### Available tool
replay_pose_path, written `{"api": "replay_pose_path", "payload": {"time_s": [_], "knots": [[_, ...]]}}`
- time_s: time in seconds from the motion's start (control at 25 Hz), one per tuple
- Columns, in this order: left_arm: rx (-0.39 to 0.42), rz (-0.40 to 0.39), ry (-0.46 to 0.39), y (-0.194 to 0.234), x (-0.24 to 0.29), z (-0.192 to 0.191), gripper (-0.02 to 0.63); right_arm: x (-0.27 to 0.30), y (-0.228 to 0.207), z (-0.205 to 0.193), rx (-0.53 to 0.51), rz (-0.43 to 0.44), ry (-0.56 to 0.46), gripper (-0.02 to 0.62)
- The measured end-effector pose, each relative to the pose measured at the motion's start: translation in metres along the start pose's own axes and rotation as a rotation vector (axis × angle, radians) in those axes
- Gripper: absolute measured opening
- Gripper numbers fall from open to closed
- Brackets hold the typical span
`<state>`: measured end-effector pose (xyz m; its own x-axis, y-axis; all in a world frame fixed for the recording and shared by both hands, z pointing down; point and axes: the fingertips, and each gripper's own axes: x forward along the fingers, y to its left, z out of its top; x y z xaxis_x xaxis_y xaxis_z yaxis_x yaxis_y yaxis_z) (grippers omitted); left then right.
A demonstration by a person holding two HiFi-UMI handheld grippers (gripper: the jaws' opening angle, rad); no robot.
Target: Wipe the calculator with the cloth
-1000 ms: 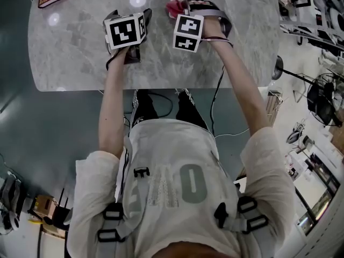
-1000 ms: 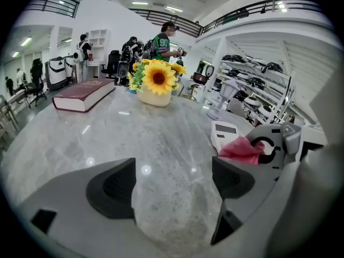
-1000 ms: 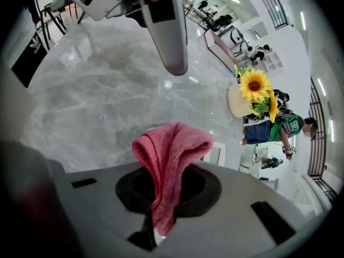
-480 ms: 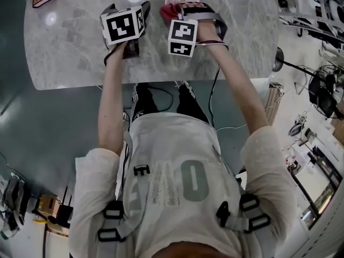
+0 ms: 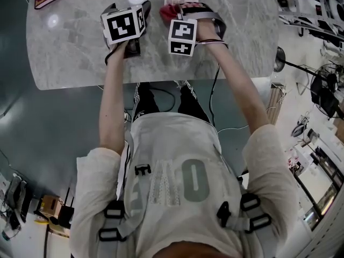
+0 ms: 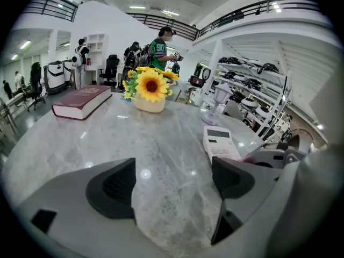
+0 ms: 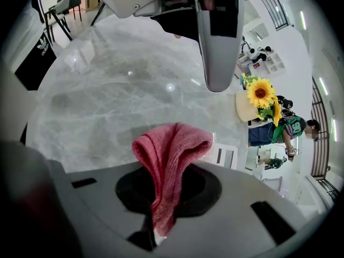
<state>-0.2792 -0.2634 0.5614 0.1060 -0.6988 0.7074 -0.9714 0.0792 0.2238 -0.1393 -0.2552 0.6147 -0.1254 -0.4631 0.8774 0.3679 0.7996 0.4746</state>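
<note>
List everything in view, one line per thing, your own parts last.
Table: one, grey marble, under the items.
Calculator: one, white, on the table, mid far side.
Cloth: one, red, pinched in the right claw.
Book: one, dark red, table's far left.
Sunflowers: one bunch, yellow, far side of the table.
Left claw: one, grey, open and empty over the table.
Right claw: one, grey, shut on the cloth.

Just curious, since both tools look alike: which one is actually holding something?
The right gripper: it pinches a folded red cloth. The left gripper holds nothing; its fingers stand apart, with only bare table between them.
</note>
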Motion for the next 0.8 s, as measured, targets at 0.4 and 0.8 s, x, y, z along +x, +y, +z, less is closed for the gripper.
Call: {"api": "replay_pose_path", "payload": {"time_s": [0.4,0.8], "knots": [[0.045,-0.037,-0.138,-0.029,-0.032,0.063,0.448,-0.042,-0.071,-0.014,0.109,-0.15,-0.041,0.052],[0.16,-0.103,-0.532,-0.109,-0.152,0.184,0.446,-0.192,-0.161,-0.067,0.402,-0.484,-0.193,0.054]]}}
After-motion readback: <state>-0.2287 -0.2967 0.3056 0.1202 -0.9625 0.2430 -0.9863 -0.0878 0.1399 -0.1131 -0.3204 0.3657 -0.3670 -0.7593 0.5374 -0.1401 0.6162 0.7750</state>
